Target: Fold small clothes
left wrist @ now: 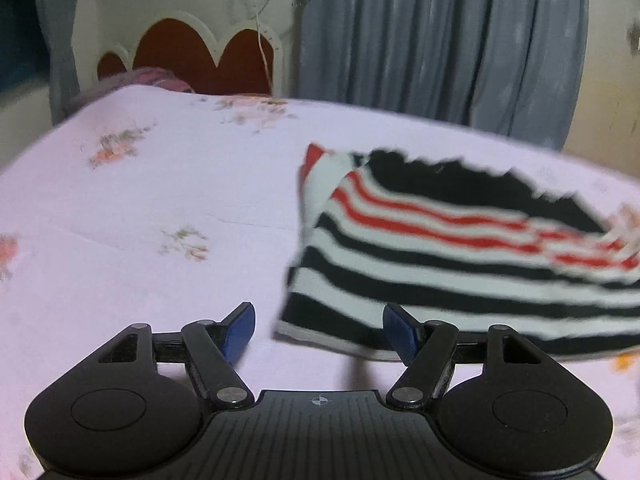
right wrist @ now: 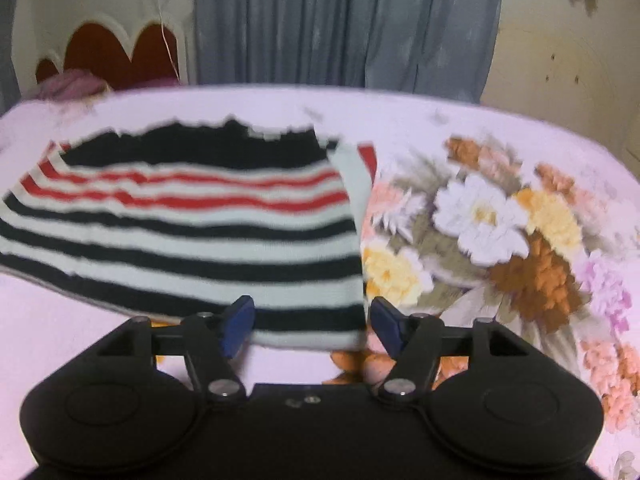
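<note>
One folded garment (right wrist: 192,224), black-white stripes (some red), blurred

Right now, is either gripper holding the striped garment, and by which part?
Nothing is held. The left gripper and right gripper are open, pads clear of the black, white and red striped knit garment lying on the bedsheet.

No readable text, labels, brands or numbers in either view; both frames are motion-blurred.
</note>
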A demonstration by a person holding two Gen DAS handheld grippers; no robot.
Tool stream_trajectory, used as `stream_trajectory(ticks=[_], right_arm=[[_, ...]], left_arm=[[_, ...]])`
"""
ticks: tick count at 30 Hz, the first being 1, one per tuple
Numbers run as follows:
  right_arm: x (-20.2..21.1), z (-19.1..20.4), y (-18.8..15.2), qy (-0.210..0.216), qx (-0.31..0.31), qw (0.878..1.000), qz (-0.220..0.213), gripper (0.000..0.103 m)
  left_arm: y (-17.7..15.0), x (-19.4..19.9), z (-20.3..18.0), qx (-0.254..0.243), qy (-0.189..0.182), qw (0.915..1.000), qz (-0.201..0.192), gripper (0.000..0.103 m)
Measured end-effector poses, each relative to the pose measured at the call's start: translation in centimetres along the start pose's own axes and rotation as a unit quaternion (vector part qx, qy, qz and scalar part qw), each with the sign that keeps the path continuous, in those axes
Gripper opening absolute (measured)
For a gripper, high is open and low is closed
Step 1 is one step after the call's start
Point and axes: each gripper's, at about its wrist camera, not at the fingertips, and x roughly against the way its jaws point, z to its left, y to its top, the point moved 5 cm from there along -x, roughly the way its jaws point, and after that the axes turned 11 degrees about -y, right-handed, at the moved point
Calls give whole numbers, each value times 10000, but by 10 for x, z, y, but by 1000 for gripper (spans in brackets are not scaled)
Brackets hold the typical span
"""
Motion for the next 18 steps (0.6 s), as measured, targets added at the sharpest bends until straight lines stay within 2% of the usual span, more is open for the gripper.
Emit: stream_trajectory(ticks=[1,2,3,5,8,16,17,18], right_arm=[[4,6,3,101,-47,9999,-37,42],[6,9,6,238,-127,9996,-39,21],[5,8,9,331,-201,9992,-35,10],[3,16,20,550,-383,9977,-101,12],[-9,33,35,826,-616,9947,-34,10],[-19,118,65,1316,-559,9897,74,8],[-25,128,71,1377,-520,9891,68,8],[-27,134,74,1412,-487,9888,63,8]], left_arm=[[-3,4,0,239,-179,9995,-37,70],[-8,7,1,592,-447,9972,-71,64],[-14,7,3,988,-682,9927,-76,54],[-27,0,11,1843,-1053,9772,-70,54],[-36,-17,26,2653,-1189,9563,-309,54],[-17,-61,43,3525,-1421,9214,-812,54],[-15,-66,44,3589,-1409,9189,-834,49],[-13,-71,44,3628,-1372,9182,-810,30]])
